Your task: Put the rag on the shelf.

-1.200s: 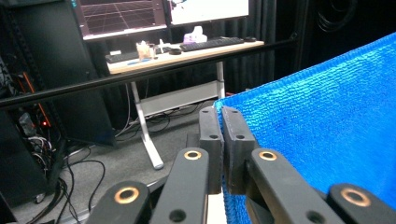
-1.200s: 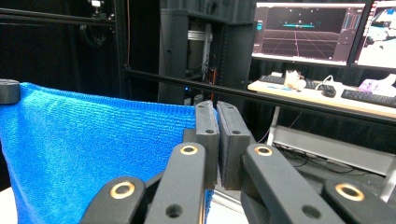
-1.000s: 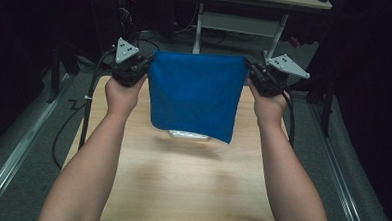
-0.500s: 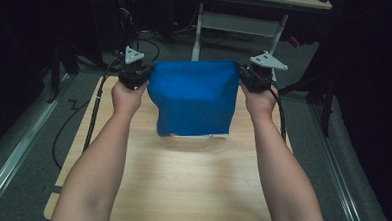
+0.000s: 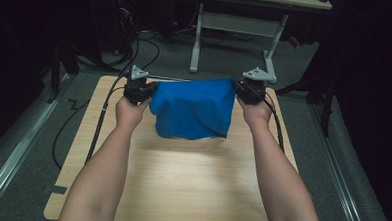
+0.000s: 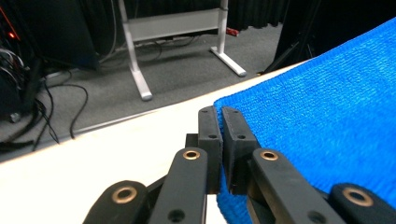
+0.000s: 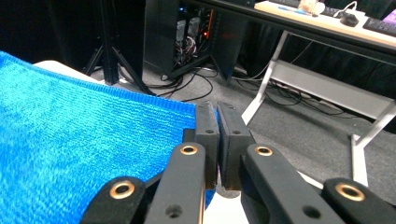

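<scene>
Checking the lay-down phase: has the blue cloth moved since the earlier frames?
Yes. The blue cloth, held at its two top corners by the left gripper and right gripper, has sunk toward the table; its lower edge now rests there.

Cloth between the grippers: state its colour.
The cloth is plain bright blue, clearest in the high view.

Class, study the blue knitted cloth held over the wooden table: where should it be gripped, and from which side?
Grip the blue knitted cloth at its two far top corners, one from each side, as the left gripper and right gripper do. Its limp body sags between them, so pinched corners keep the top edge taut above the wooden table.
</scene>
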The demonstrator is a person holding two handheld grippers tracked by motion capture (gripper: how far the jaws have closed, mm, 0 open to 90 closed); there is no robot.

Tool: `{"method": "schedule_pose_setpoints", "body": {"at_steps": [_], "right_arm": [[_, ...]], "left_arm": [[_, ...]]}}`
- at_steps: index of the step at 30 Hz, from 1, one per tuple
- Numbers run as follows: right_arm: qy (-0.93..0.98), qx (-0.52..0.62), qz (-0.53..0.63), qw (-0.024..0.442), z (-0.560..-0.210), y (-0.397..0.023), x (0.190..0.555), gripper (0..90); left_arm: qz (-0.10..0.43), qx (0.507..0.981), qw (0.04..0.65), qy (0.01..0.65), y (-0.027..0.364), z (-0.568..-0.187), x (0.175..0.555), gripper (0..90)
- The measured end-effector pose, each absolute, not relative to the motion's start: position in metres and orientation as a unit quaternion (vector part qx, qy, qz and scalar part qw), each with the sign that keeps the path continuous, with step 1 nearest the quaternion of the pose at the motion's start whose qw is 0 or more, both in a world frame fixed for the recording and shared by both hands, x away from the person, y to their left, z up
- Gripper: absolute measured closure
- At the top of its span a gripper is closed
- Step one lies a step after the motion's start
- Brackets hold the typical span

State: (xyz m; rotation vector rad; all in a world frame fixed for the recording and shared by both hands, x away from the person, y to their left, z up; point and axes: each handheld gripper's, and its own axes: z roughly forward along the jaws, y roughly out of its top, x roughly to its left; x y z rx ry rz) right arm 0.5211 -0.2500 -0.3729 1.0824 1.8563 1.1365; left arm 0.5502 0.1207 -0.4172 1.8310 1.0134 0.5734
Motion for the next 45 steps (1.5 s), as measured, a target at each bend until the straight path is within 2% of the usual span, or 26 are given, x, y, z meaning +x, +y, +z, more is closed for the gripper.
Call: {"method": "schedule_pose_setpoints", "body": {"at_steps": [14, 25, 45], "right_arm": [[0.729, 0.44, 0.424, 0.309, -0.428, -0.253, 0.512, 88.9], [0.735, 0.449, 0.424, 0.278, -0.461, -0.246, 0.506, 88.8], [0.744, 0.456, 0.411, 0.262, -0.488, -0.245, 0.497, 88.7]], "left_arm": [[0.186, 0.75, 0.476, 0.42, 0.119, -0.463, 0.537, 87.3], [0.154, 0.761, 0.477, 0.413, 0.11, -0.481, 0.532, 87.2], [0.114, 0.747, 0.481, 0.445, 0.111, -0.508, 0.533, 85.4]]}}
